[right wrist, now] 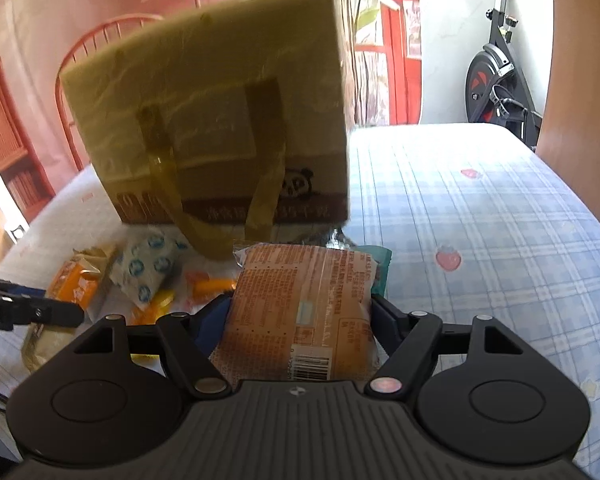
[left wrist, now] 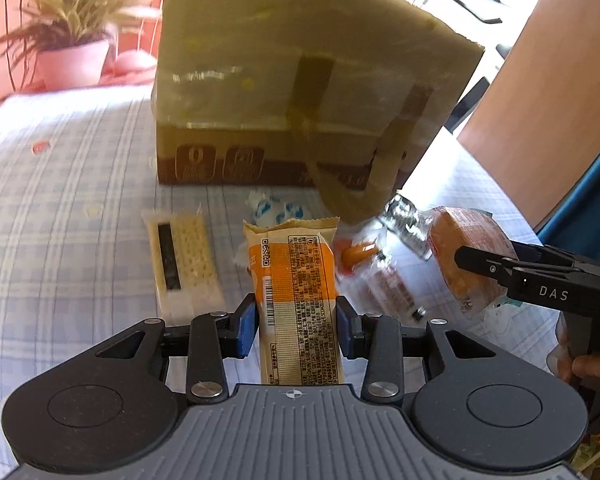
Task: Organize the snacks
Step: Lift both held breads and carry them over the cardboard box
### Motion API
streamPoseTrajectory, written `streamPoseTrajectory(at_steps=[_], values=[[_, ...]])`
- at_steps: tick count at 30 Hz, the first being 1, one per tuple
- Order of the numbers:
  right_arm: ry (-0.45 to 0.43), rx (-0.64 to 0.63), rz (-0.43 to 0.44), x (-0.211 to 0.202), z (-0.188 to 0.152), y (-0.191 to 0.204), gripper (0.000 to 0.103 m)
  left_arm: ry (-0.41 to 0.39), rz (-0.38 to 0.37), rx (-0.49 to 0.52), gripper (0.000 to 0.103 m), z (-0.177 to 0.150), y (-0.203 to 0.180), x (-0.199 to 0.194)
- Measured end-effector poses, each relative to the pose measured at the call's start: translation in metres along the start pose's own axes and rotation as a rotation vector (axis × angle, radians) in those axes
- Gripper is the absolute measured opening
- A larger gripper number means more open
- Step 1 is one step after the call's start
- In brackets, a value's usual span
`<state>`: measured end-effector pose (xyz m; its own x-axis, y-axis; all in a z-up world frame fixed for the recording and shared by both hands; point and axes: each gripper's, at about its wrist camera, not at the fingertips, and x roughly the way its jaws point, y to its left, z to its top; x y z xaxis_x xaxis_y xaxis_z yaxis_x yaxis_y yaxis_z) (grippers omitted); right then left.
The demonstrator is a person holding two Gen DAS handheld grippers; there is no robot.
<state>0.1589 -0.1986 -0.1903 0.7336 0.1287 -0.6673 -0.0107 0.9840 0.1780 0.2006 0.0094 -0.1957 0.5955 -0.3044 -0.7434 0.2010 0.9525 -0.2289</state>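
Left gripper (left wrist: 297,326) is clamped on the long orange wafer pack (left wrist: 296,296), pads squeezing both sides, just in front of the box (left wrist: 260,92). Right gripper (right wrist: 300,320) grips a wide bun pack (right wrist: 300,312), also in front of the box, to the wafer's right. Under the box's dangling tape lie a blue-dotted candy (left wrist: 276,210), a cracker pack (left wrist: 182,264) to the left of the box's front, and small orange wrappers (left wrist: 356,256), all on the checked cloth (left wrist: 60,200).

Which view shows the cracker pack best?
Left wrist: the cracker pack lies in full view on the tablecloth, left of the left gripper. I cannot make it out in the right wrist view.
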Motion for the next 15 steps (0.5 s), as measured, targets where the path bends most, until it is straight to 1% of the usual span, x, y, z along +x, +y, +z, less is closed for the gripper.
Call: streamPoseTrajectory(at_steps=[6, 15], values=[[-0.039, -0.026, 0.021, -0.008, 0.011, 0.01, 0.075, -0.037, 0.015, 0.009, 0.042, 0.002, -0.002, -0.009], [-0.066, -0.053, 0.036, -0.014, 0.018, 0.021, 0.075, -0.095, 0.043, 0.011, 0.042, 0.01, 0.003, -0.023]])
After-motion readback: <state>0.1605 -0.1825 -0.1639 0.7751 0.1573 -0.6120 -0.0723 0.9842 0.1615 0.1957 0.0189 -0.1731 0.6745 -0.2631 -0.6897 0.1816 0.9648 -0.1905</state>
